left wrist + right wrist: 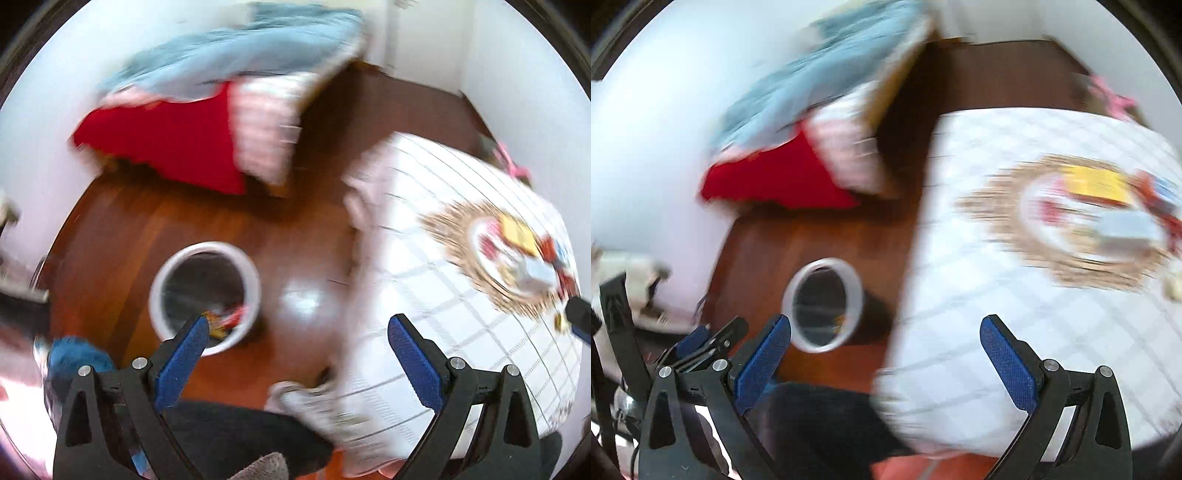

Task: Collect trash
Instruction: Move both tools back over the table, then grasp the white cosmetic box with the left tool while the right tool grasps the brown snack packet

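In the left wrist view the left gripper [297,332] is spread wide and grasps nothing; at its ten o'clock a white bin [162,280] stands on the wooden floor [122,221] with bright wrappers [225,319] inside, and at two o'clock a plate of trash [517,254] lies on a checked tablecloth [424,295]. In the right wrist view the right gripper [886,332] is likewise released and empty, the bin [858,291] at its eleven o'clock, the blurred plate of trash [1093,218] at one o'clock on the tablecloth [979,288], and the left gripper [701,341] low at nine o'clock.

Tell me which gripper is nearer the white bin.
Left, likely. The left gripper hangs just right of the bin; the right gripper sits farther right, toward the table.
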